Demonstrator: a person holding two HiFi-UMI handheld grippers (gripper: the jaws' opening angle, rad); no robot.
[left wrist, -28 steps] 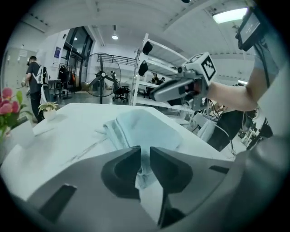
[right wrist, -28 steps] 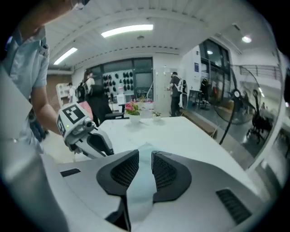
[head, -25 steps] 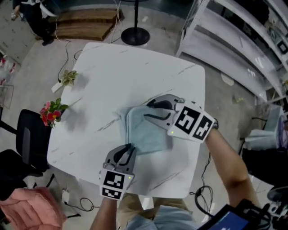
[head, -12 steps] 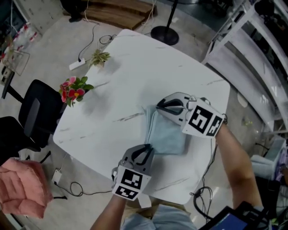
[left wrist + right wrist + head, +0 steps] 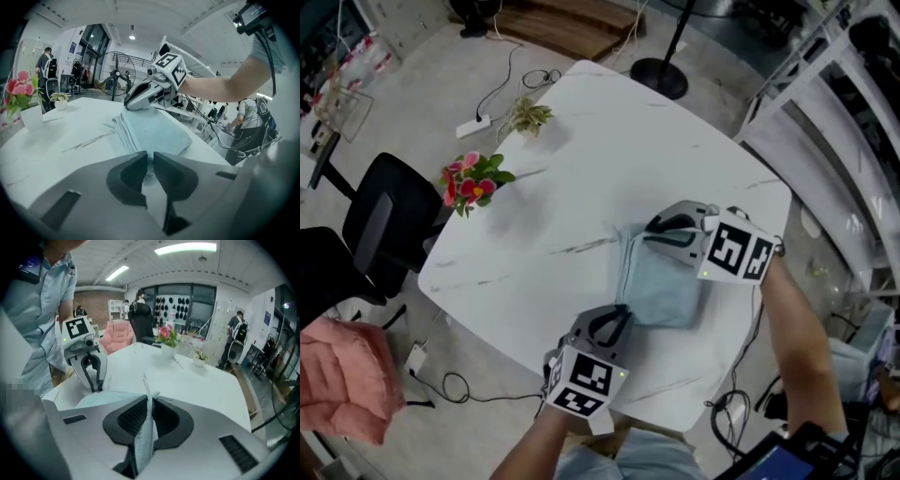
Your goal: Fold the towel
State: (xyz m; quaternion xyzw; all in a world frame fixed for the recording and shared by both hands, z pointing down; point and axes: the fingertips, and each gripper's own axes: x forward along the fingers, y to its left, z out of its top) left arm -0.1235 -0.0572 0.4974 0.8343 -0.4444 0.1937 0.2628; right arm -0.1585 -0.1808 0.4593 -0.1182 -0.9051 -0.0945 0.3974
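Both forearms reach in from the worktop's near edge, tools angled down. The left tool [image 5: 617,317], jaws just closing, pinches the folded blue towel's [image 5: 661,286] near corner. The right tool [image 5: 656,225], jaws just eased slightly, grips its far edge, and only the right gripper view shows cloth upright between them. The white marbled worktop [image 5: 581,159] also carries pink flowers [image 5: 472,180].

White marble-look table [image 5: 581,150] fills the middle, with grey concrete floor [image 5: 422,103] all round. A black chair [image 5: 380,220] sits left, with a pink padded seat [image 5: 342,375] below it. White shelving [image 5: 834,122] runs down the right. Strip lights [image 5: 185,248] glow overhead.
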